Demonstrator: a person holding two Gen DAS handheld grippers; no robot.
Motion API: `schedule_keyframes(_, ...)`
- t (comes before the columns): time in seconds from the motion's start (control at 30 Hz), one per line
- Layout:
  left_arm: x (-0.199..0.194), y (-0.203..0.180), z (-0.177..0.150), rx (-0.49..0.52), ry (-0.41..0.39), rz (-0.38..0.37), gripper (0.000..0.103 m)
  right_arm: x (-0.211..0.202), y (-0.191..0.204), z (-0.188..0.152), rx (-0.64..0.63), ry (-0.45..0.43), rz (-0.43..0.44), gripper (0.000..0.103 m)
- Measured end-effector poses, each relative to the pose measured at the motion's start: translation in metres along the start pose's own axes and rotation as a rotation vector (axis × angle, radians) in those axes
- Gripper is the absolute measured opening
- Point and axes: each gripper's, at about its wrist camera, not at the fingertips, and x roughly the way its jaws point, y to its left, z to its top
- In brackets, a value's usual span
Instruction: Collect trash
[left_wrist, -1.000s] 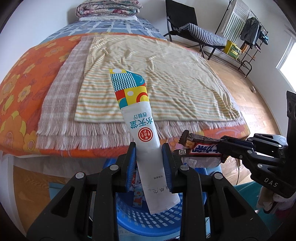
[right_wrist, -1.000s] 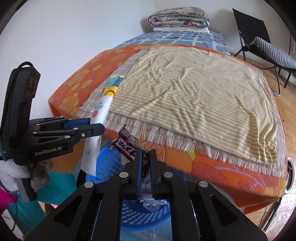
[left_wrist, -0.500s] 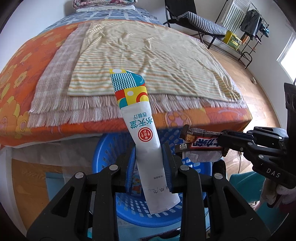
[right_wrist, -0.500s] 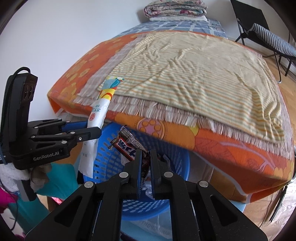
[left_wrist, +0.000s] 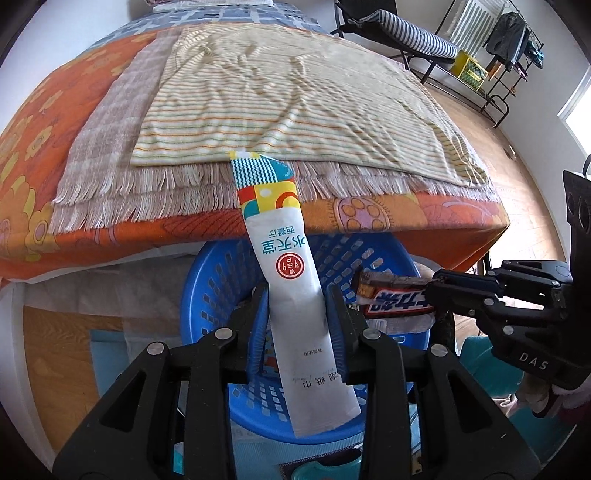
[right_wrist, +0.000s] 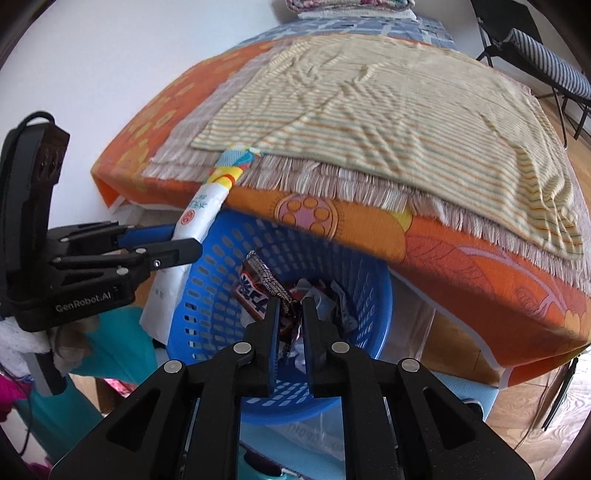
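Note:
My left gripper (left_wrist: 297, 314) is shut on a long white wet-wipe packet (left_wrist: 291, 273) with a colourful top, held upright over the blue perforated basket (left_wrist: 207, 280). My right gripper (right_wrist: 290, 314) holds a dark candy bar wrapper (right_wrist: 258, 286) over the same basket (right_wrist: 369, 295); its jaws stand slightly apart with the wrapper still between them. In the left wrist view the right gripper (left_wrist: 439, 295) and the wrapper (left_wrist: 395, 295) come in from the right. In the right wrist view the left gripper (right_wrist: 184, 242) and the packet (right_wrist: 201, 210) are at the left. Crumpled trash (right_wrist: 328, 299) lies in the basket.
The basket stands on the floor at the foot of a bed (left_wrist: 406, 210) with an orange flowered cover and a striped fringed blanket (left_wrist: 277, 96). A black chair (left_wrist: 388, 22) and a clothes rack (left_wrist: 509, 44) stand at the far right on the wooden floor.
Both grippers have moved down and tilted toward the basket, which now fills more of both views. The right gripper's jaws have parted a little around the wrapper.

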Motion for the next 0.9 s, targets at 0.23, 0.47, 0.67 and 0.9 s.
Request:
schedule_keyframes(0.23,0.001,0.000,-0.001,0.006,0.004,0.004,0.049,0.002,-0.002,0.000,0.007,0.003,-0.004,0.043)
schedule_keyframes(0.47,0.000,0.000,-0.001,0.008,-0.006,0.008,0.049,0.002,-0.005,0.000,0.020,0.007,-0.016,0.043)
schedule_keyframes(0.67,-0.004,-0.001,0.001,0.007,-0.022,0.014,0.049,0.001,-0.006,0.001,0.030,0.006,-0.021,0.044)
schedule_keyframes(0.9,-0.015,-0.003,0.008,0.008,-0.066,0.023,0.049,-0.003,-0.008,0.005,0.043,-0.011,-0.027,0.050)
